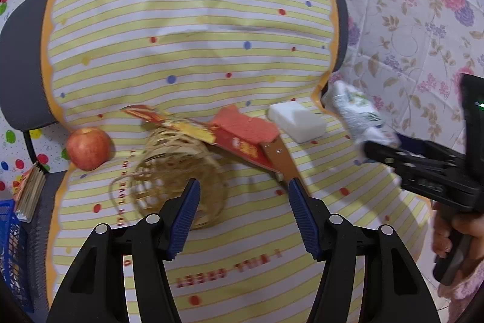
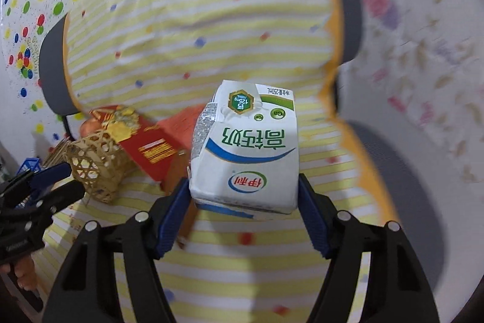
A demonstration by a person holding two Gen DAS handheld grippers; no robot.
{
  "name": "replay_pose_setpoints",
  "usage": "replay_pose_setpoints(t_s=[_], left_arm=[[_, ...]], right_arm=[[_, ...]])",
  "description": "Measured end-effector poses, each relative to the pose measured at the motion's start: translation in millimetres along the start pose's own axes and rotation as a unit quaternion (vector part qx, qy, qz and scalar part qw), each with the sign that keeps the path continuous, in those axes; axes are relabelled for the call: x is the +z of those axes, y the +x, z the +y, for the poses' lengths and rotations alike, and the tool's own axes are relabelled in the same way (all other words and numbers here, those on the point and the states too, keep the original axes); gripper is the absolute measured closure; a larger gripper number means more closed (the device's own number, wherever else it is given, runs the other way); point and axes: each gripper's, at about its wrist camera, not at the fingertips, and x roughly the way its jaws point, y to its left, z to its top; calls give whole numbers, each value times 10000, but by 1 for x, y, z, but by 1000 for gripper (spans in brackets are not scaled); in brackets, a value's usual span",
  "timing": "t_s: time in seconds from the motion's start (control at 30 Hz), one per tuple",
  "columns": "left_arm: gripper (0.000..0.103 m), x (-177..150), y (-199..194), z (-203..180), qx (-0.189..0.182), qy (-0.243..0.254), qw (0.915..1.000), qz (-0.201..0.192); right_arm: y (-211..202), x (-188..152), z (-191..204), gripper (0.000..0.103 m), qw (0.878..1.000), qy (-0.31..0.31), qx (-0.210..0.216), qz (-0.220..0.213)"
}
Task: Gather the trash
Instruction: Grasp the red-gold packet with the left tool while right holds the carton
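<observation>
The white and green milk carton [image 2: 245,150] sits between the blue pads of the right gripper [image 2: 243,199], lifted clear of the yellow-striped cloth [image 2: 211,20] in the middle of the right wrist view. Its long axis runs away from the jaws, straight out along the fingers, and both pads press its side walls, so the right hand has it gripped.

Going left to right in the left wrist view: a red apple [image 1: 88,148] rests at the left edge of the cloth, then a small woven bamboo basket [image 1: 178,183] lies tipped on its side just ahead of the left gripper [image 1: 244,214]. Behind it a flat red and gold paper box [image 1: 236,144] lies slanted, with an orange sponge cloth [image 1: 245,126] on top of it and a white foam block [image 1: 298,120] just beside that. At the far right the carton shows as a blur in the other gripper.

The left jaws stand open with nothing between them; the basket lies just to the left of their gap. The carton is wholly the right hand's, so I judge the coming move is carrying it to wherever trash goes. No bin is clearly in view.
</observation>
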Motion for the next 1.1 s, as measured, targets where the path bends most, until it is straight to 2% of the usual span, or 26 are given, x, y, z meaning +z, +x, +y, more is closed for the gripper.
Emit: replay_pose_setpoints(t_s=[0.13,0.23,0.37,0.5,0.67,0.7,0.73,0.77,0.87,0.93,1.1], left_arm=[[57,4,12,-19,-197,-74,9997,117],[58,7,33,-29,-284,-221,9989,298],[57,10,57,-32,-74,-381,9983,439],[57,17,83,-23,123,-761,9949,650],[60,24,99,-9,265,-1181,9904,663],[66,25,99,-7,295,-1235,9901,604],[79,28,99,-6,333,-1254,9900,558],[85,29,99,-5,364,-1253,9901,516],[95,30,92,-5,407,-1170,9916,385],[103,27,78,-12,370,-900,9950,214],[103,18,33,-30,197,-217,9994,-209]], right_arm=[[-27,-6,-17,34,9995,-63,-270,-173],[-37,-12,-26,34,9992,-57,-332,-216],[-40,-19,-30,34,9990,-68,-379,-211],[-38,-25,-30,34,9992,-37,-352,-199],[-36,-31,-29,34,9995,-3,-267,-161],[-35,-32,-28,34,9996,-7,-254,-149],[-34,-33,-28,34,9996,-11,-245,-142],[-34,-35,-27,34,9996,-22,-235,-128],[-37,-39,-23,34,9996,-68,-233,-117],[-42,-40,-20,34,9996,-69,-235,-145],[-63,-42,-12,34,9994,-31,-198,-296]])
